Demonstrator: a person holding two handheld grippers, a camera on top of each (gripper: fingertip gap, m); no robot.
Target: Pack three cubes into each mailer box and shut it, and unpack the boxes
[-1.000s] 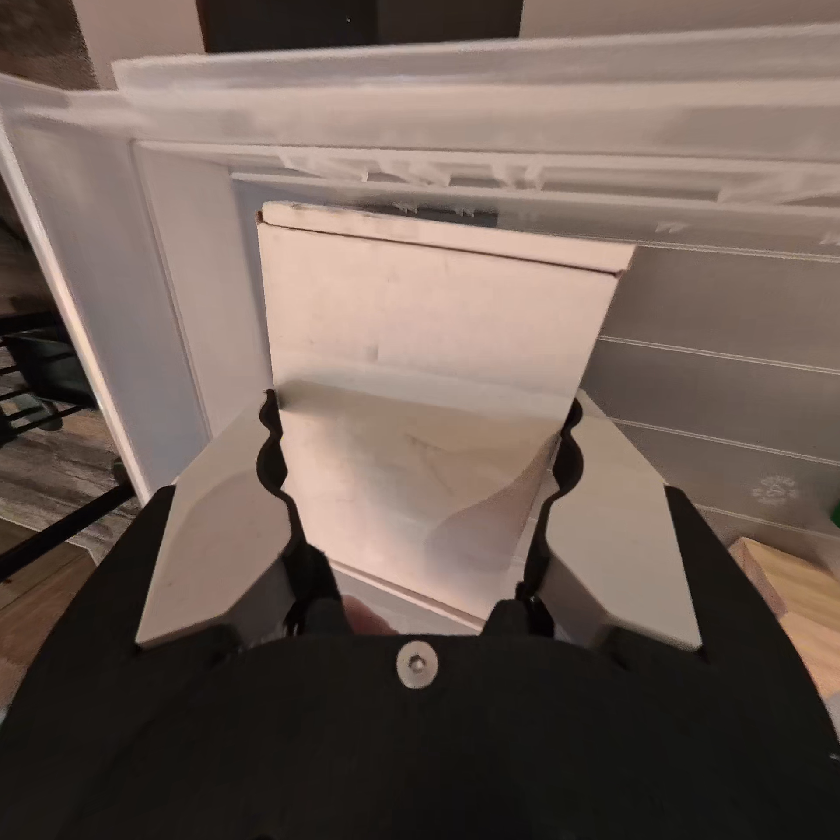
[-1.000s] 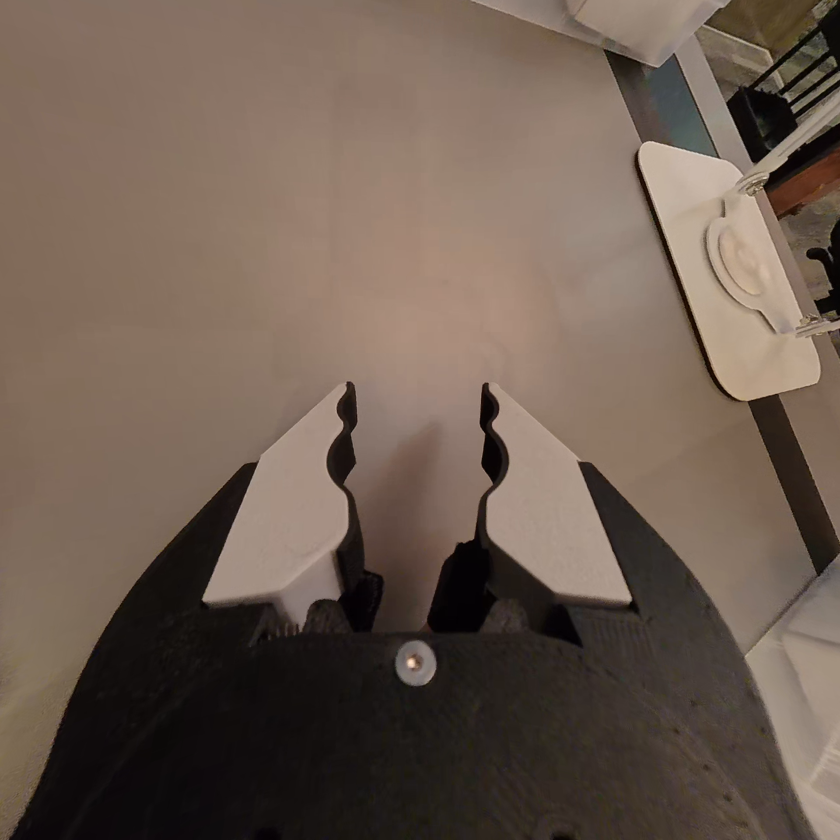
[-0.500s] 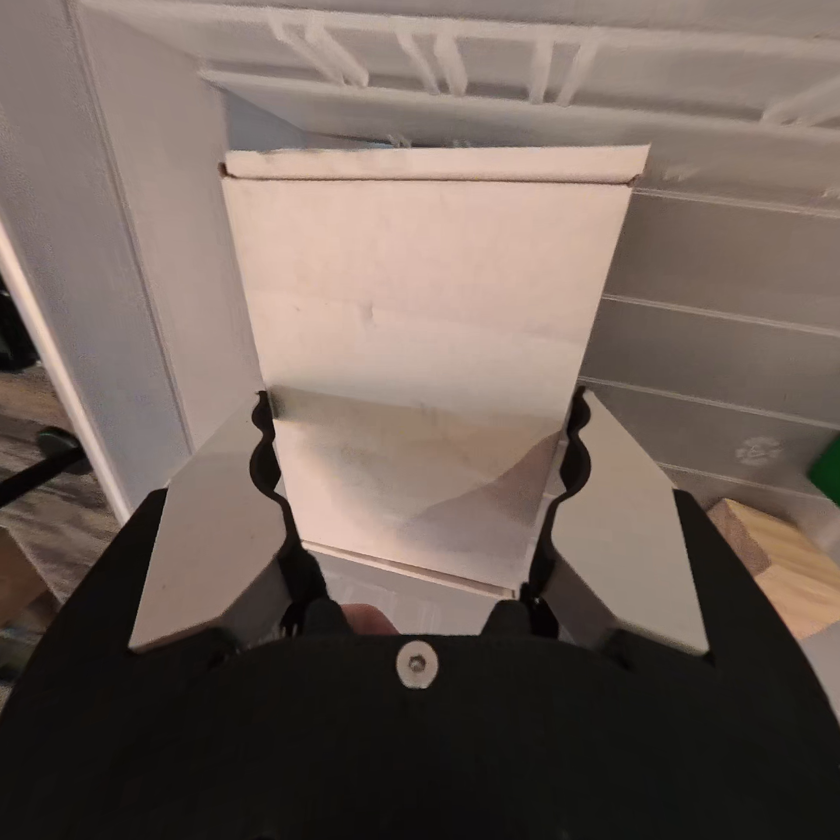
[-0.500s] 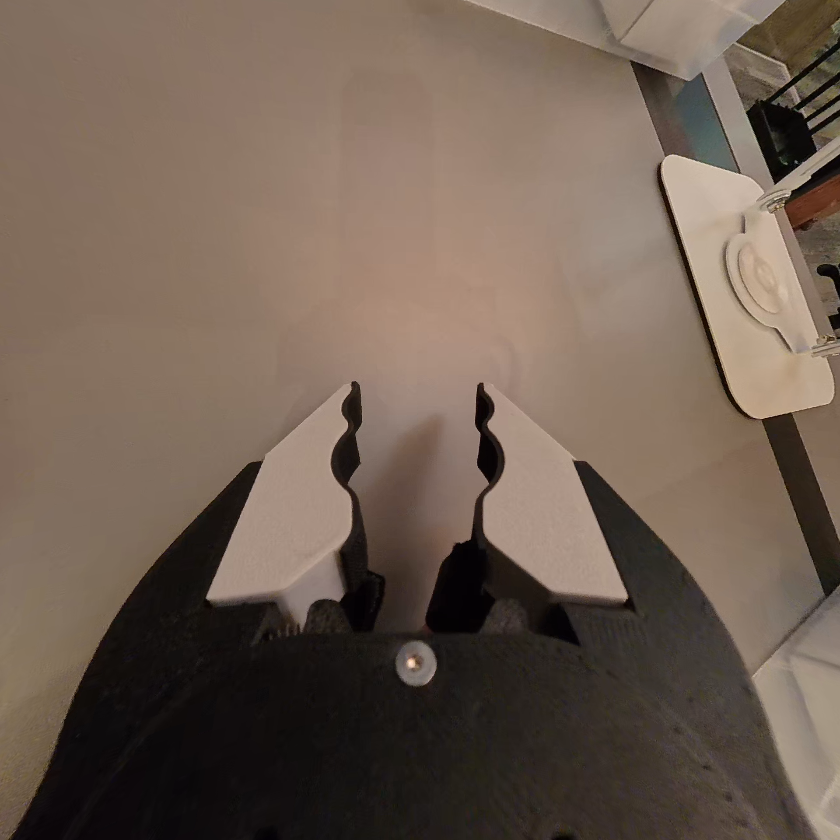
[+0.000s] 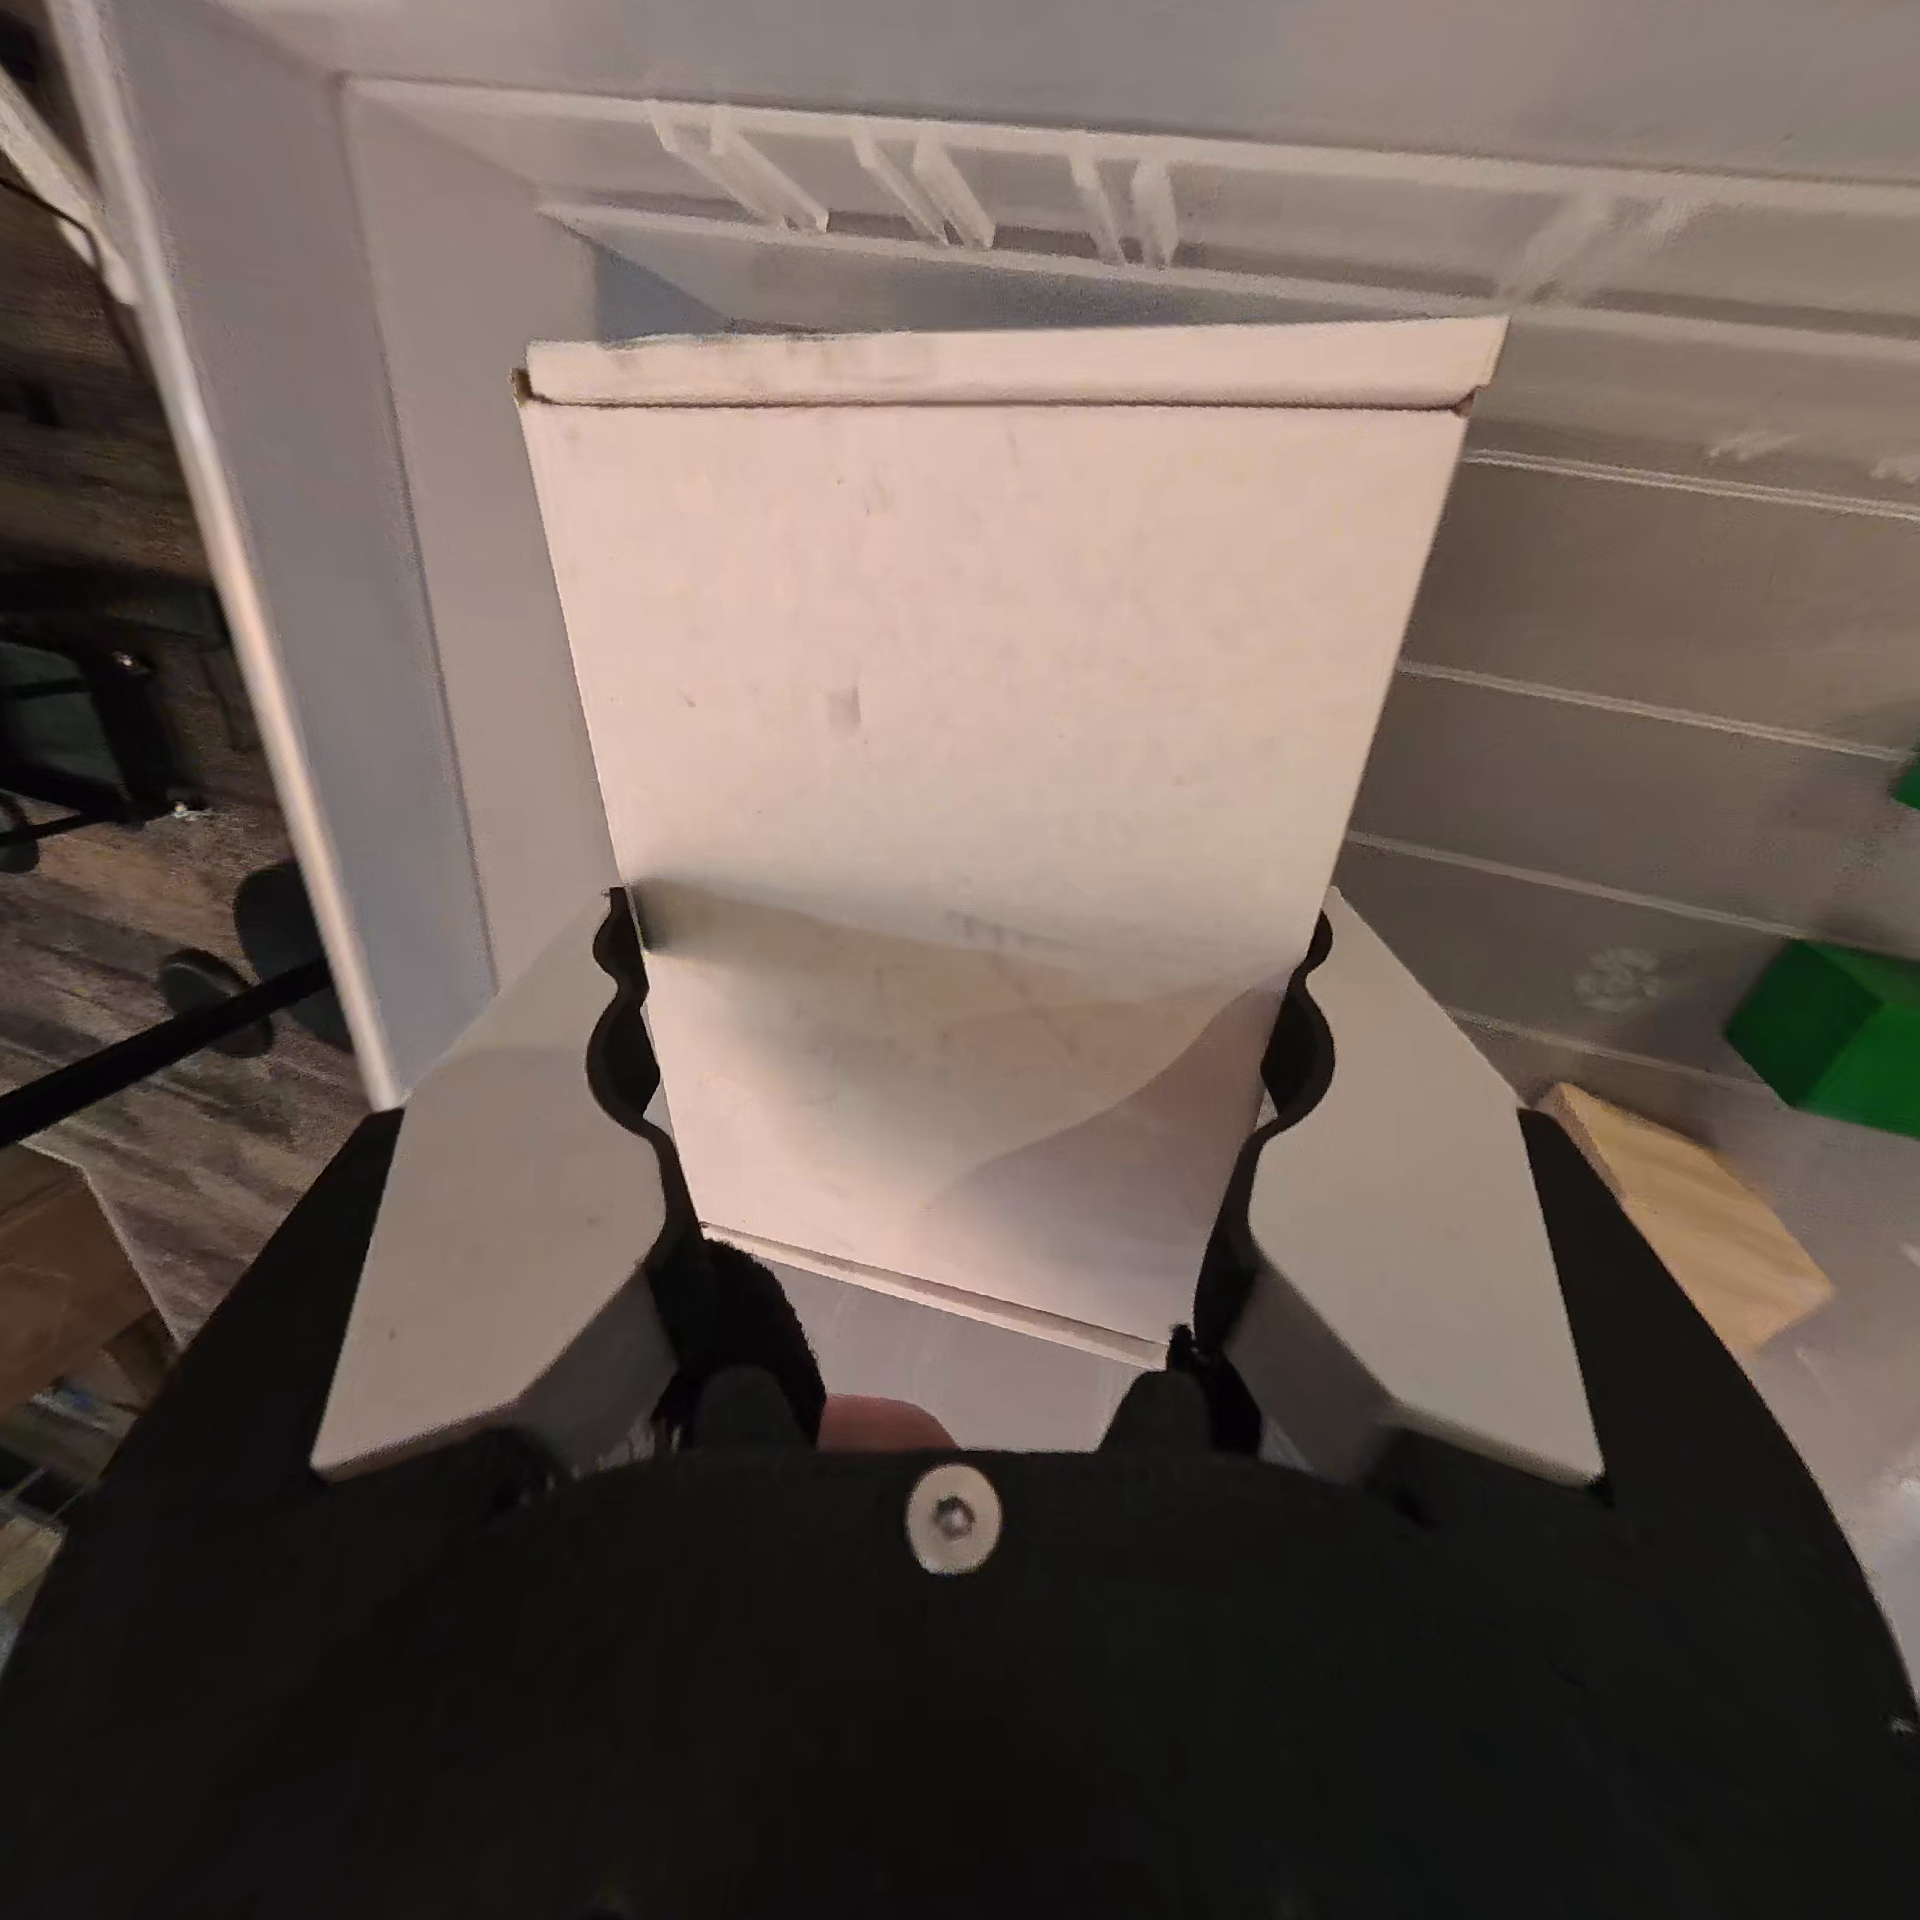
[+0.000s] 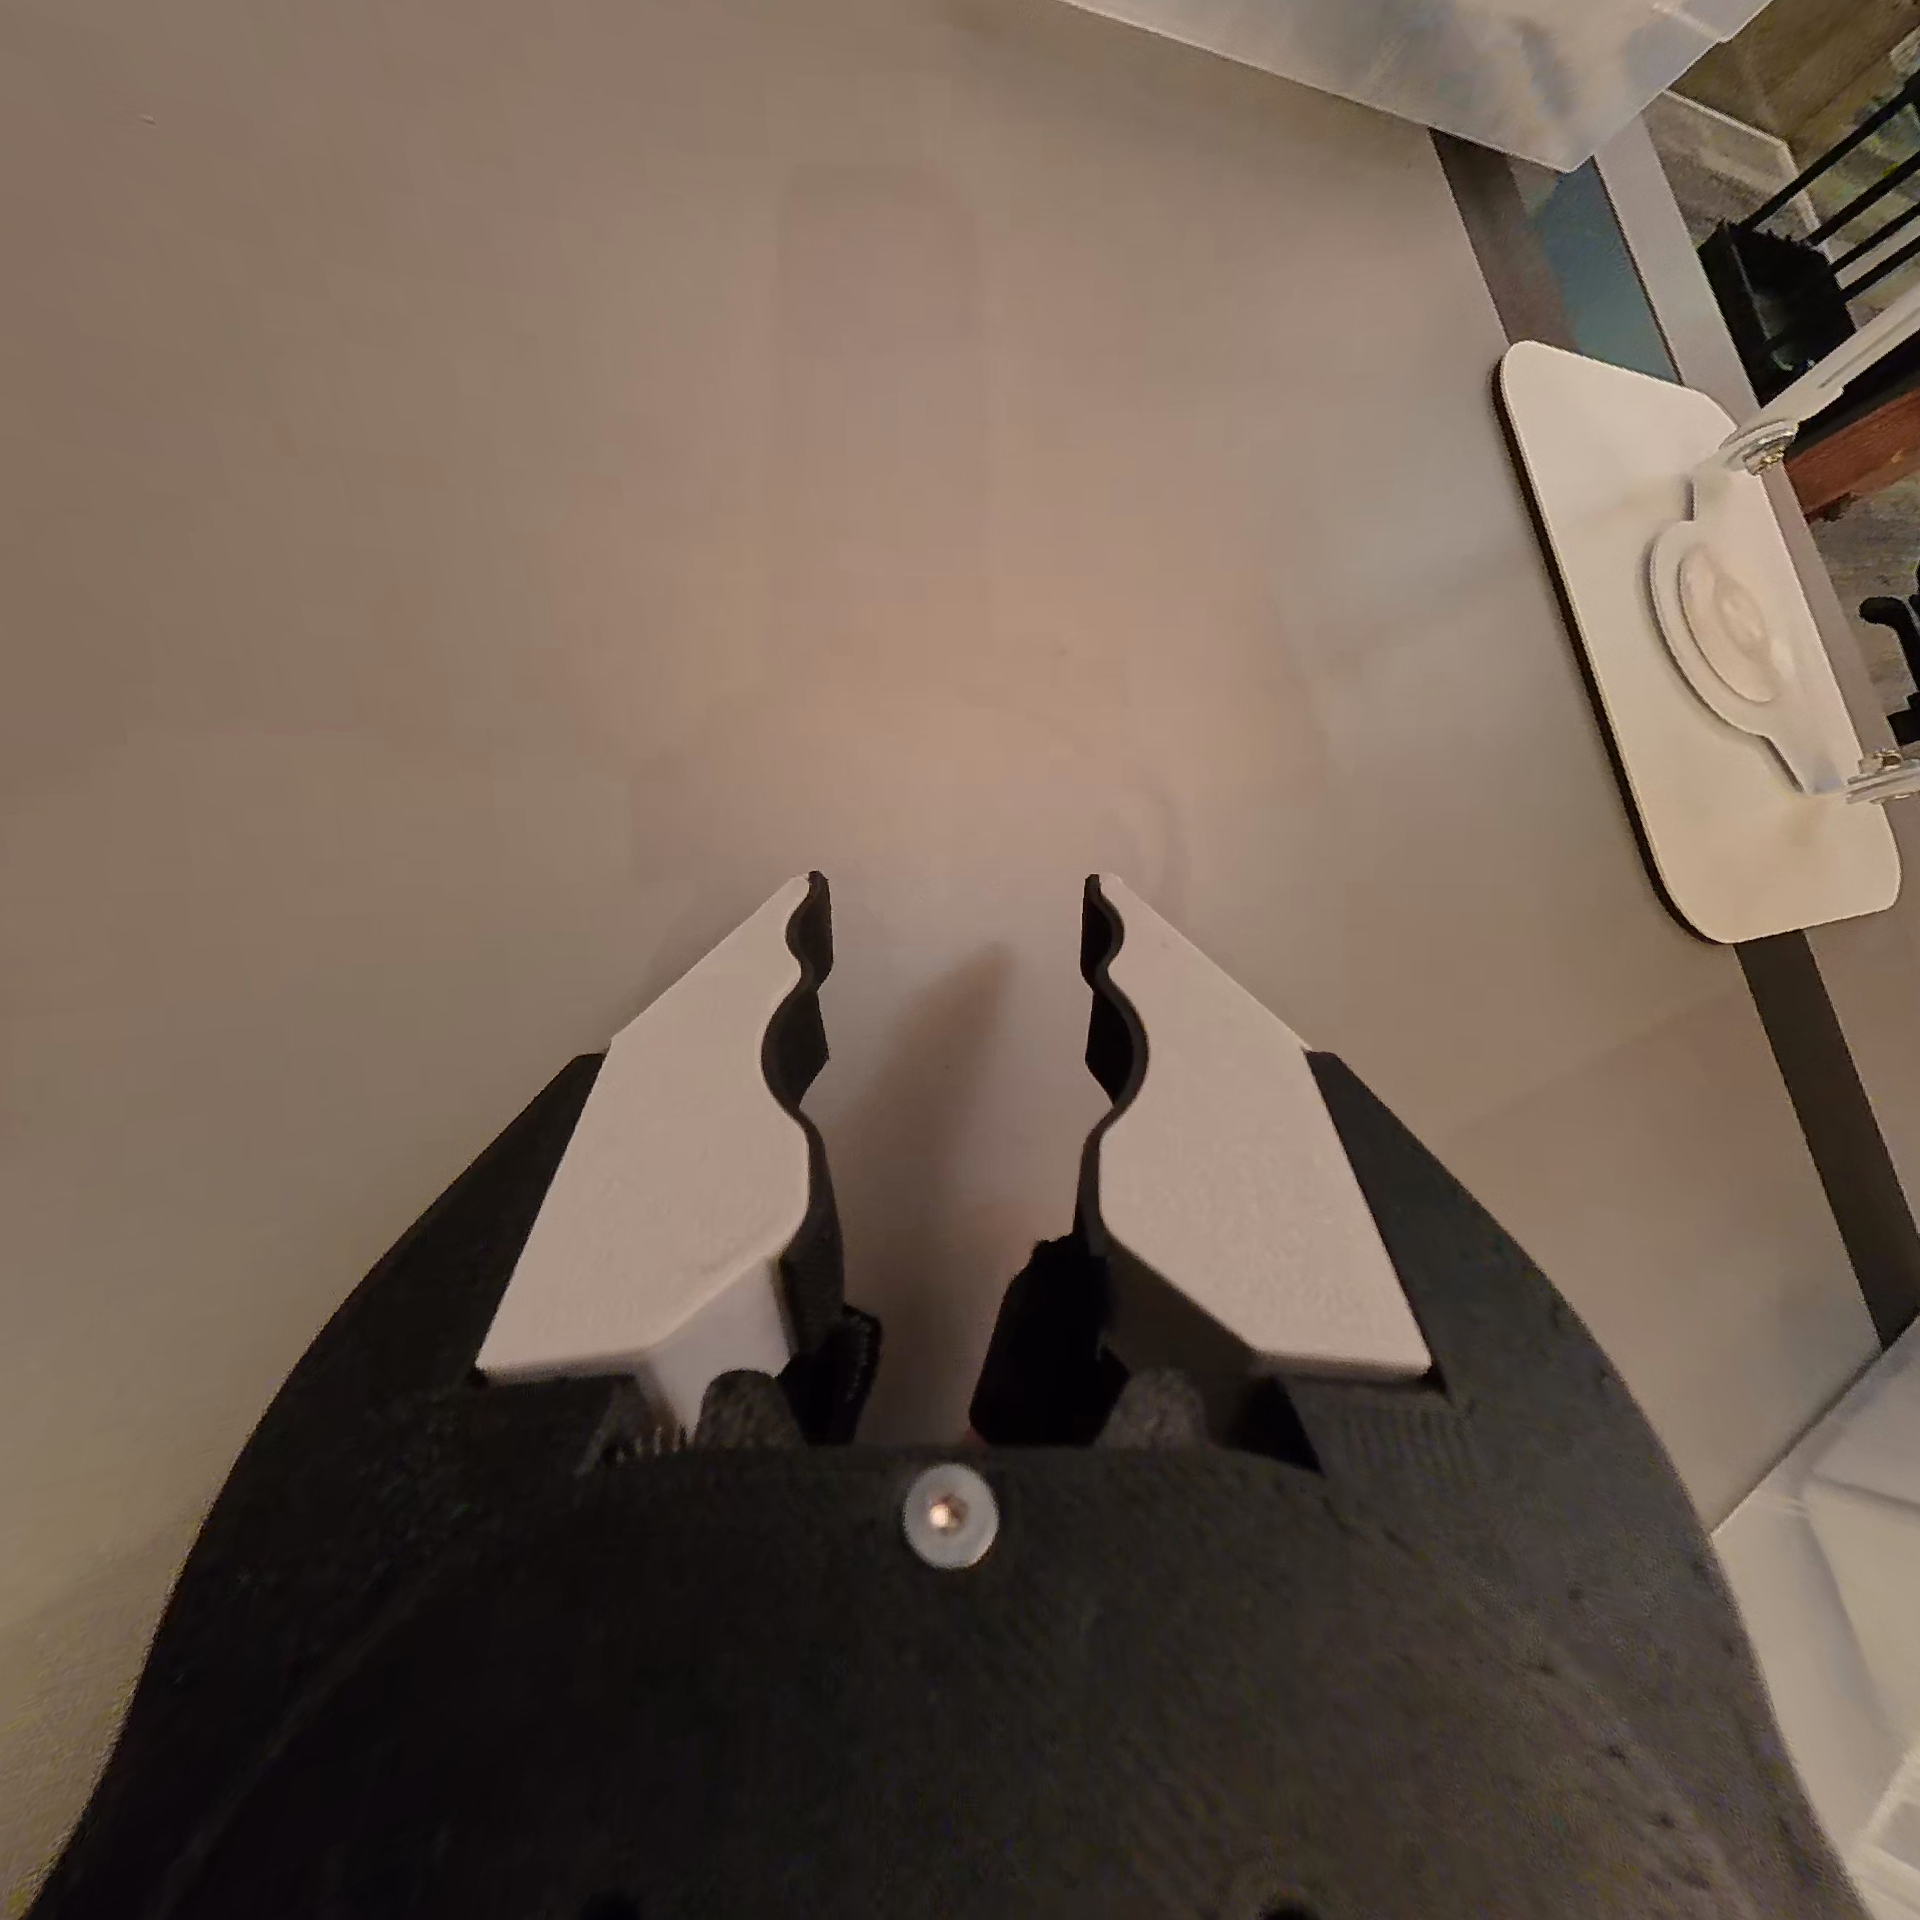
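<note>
Left gripper [image 5: 961, 914] clamps a closed white mailer box [image 5: 977, 748]; right gripper [image 6: 951, 883] hangs empty with its jaws apart.

Only the left wrist view shows the box, at frame centre inside a clear plastic bin [image 5: 1621, 665], with a green cube [image 5: 1829, 1023] and a wooden block [image 5: 1683, 1216] at right. The right wrist view shows only grey tabletop [image 6: 520, 468] and a white plate [image 6: 1662, 644] at right.

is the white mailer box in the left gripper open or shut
Shut. The white mailer box, clamped between the fingers of the left hand-held gripper, has its lid lying flat, front flap folded down along the far edge. Its contents cannot be seen.
</note>
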